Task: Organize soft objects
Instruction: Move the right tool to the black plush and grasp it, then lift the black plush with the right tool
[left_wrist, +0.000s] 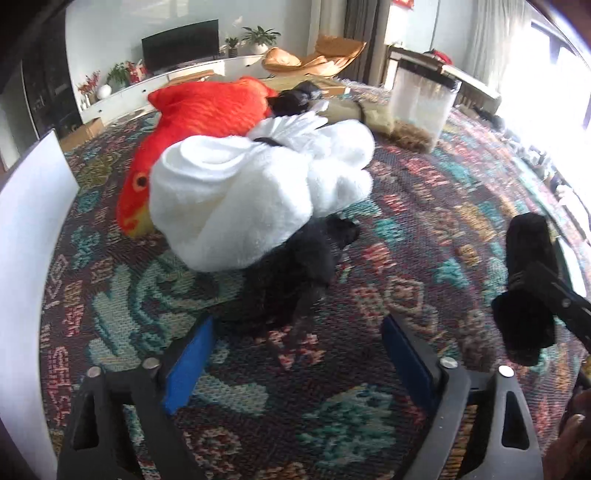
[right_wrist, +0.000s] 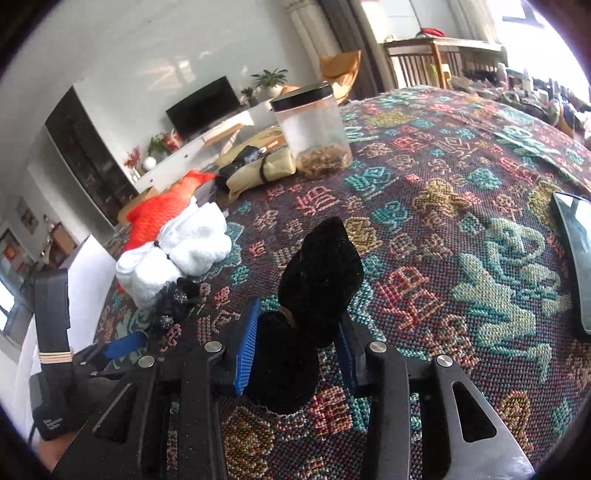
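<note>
Now | black plush (right_wrist: 317, 280) | clamped inside right hand-held gripper (right_wrist: 295, 354)

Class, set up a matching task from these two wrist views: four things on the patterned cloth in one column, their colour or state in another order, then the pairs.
Things
1. plush fish
2. rolled towel
3. right gripper
4. left gripper

States
A. open, holding nothing
B. white, tied with a black band
C. shut on a black soft roll
D. orange-red, lying behind the towel

Pairs: 1-D, 2-B, 3-C, 4-A
</note>
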